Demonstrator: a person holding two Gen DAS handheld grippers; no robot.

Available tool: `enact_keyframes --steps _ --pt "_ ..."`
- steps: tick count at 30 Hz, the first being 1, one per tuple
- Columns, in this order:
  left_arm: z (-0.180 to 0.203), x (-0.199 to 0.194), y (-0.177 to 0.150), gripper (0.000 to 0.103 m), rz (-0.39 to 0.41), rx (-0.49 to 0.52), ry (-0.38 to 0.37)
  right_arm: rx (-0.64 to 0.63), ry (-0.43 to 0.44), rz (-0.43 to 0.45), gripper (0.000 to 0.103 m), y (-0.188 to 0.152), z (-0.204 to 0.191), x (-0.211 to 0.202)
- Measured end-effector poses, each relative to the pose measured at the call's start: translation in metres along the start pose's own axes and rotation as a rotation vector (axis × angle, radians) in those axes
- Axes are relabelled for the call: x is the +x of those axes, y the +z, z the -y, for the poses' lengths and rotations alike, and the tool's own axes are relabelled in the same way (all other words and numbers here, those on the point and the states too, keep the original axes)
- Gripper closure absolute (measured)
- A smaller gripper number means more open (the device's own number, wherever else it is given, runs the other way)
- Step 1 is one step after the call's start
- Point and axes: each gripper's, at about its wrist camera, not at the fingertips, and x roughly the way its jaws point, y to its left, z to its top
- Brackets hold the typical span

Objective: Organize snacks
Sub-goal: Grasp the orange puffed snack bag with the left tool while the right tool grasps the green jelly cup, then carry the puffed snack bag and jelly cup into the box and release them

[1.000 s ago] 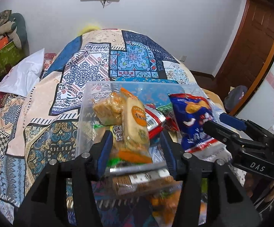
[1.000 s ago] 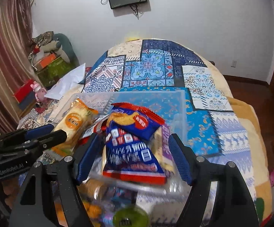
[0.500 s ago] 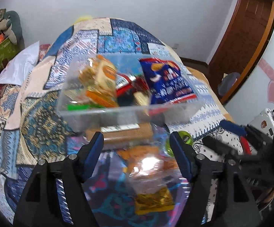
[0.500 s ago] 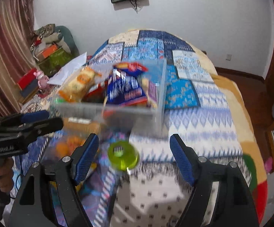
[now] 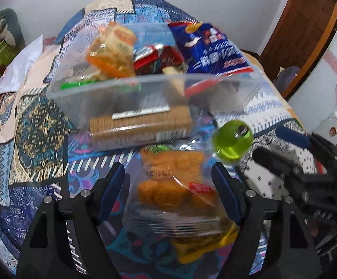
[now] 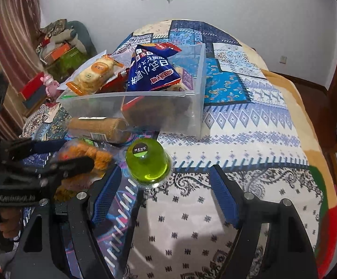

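Note:
A clear plastic bin (image 5: 149,86) (image 6: 131,107) sits on the patterned bedspread, filled with snacks: an orange-labelled cake pack (image 5: 112,48) (image 6: 94,74), a blue chip bag (image 5: 215,48) (image 6: 152,72) and a red packet (image 5: 156,58). In front of it lie a brown biscuit roll (image 5: 140,123) (image 6: 98,126), a clear bag of orange snacks (image 5: 175,181) (image 6: 84,155) and a green jelly cup (image 5: 232,141) (image 6: 147,160). My left gripper (image 5: 168,193) is open, empty, over the orange bag. My right gripper (image 6: 166,195) is open, empty, just short of the jelly cup.
A yellow packet (image 5: 203,244) lies under the orange bag. Boxes and cushions (image 6: 61,46) stand at the far left. A wooden door (image 5: 308,23) is at the right. The bed edge (image 6: 317,139) drops off to the right.
Both grippers have let go of the snacks in the bin, opened wide and pulled back toward me. The loose items in front of the bin have come into view.

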Motion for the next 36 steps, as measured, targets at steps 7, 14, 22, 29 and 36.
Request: enact_keyframes --steps 7,14,22,29,36 --pt "-0.008 0.015 -0.005 0.026 -0.026 -0.04 -0.058 -0.016 0.009 -0.024 0.031 0.005 -0.009 0.022" --pt "-0.005 0.016 -0.013 0.029 0.004 -0.02 -0.07 -0.023 0.041 -0.055 0.053 0.003 -0.01 0.037" --pt "-0.01 0.007 -0.022 0.038 0.033 -0.029 -0.084 -0.044 0.026 -0.028 0.057 0.0 -0.015 0.027" --pt "-0.012 -0.009 -0.028 0.046 0.055 -0.019 -0.079 -0.025 0.03 -0.01 0.057 0.002 -0.009 0.017" --pt "-0.007 -0.035 -0.035 0.048 0.103 0.002 -0.072 -0.011 0.03 0.034 0.057 0.006 -0.01 -0.001"
